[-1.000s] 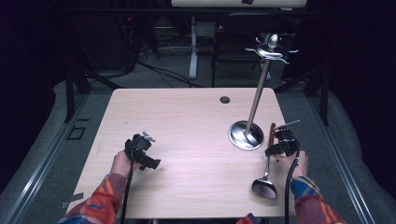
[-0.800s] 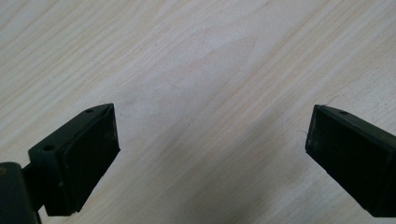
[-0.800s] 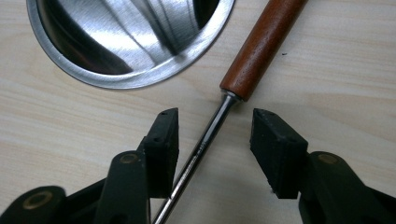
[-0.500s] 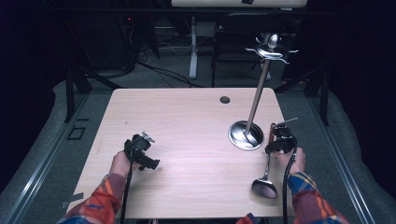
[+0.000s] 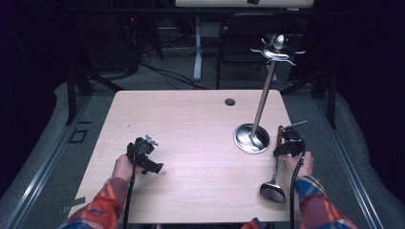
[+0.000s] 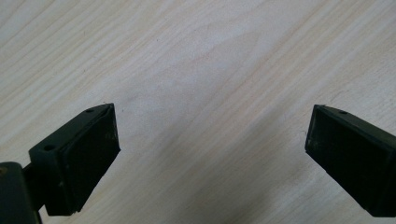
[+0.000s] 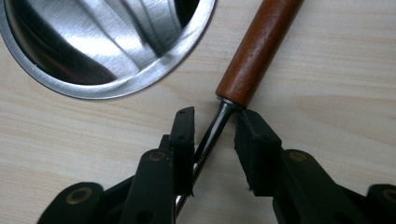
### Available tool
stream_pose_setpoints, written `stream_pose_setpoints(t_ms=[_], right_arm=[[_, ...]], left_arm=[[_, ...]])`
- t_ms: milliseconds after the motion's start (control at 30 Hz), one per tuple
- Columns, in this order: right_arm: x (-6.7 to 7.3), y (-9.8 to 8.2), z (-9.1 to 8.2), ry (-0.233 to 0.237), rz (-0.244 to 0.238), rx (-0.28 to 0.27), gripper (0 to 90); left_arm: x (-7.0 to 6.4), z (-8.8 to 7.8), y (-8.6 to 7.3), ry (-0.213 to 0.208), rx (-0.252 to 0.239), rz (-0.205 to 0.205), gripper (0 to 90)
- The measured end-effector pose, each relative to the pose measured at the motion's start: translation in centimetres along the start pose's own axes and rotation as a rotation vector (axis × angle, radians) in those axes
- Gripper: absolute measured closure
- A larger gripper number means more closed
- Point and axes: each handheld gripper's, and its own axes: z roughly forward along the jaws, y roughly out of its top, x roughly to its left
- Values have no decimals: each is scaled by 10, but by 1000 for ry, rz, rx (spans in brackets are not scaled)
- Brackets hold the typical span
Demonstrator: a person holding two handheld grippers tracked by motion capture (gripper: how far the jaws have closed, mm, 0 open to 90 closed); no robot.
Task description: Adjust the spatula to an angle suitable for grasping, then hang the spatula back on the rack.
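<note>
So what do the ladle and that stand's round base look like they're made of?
The ladle: a handle that looks like reddish-brown varnished wood with a soft sheen, and a dark glossy metal shank. The stand's round base: apparently brushed steel, with fine streaks and bright reflections.

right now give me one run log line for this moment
right gripper: jaws closing around ladle shaft below wooden handle | left gripper: open over table | rack base: beside ladle
</note>
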Motion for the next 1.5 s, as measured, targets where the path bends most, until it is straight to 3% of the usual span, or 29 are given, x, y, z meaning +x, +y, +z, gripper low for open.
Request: stream_pose_setpoints(t_ms=[100,200,267,467,733,1133,1300,1333,1367,1500], right_arm=[[1,0,1,17,23,-13,620],[1,1,2,19,24,-18,615],[1,2,0,-6,14,-6,648],[-6,1,2,47,72,-41,708],[-11,0,2,76,113,-51,753],[-8,1,3,43,110,-56,758],[-9,0,2,56,112,-57,764],[-10,0,1,30,114,-51,767],[-11,-1,2,65,132,-68,770],[-14,-3,3,57,161,-83,788]], left_arm=[[-1,1,0,1,-1,1,29],[0,2,2,1,1,5,29],[0,4,3,0,3,11,30],[-4,3,4,-14,-7,25,30],[-4,0,2,-9,-5,18,30],[-3,1,1,-12,-2,19,30],[-4,1,2,-13,1,26,30],[-4,1,2,-12,2,29,30],[-5,1,3,-12,1,28,30],[-5,2,3,-15,1,32,30]])
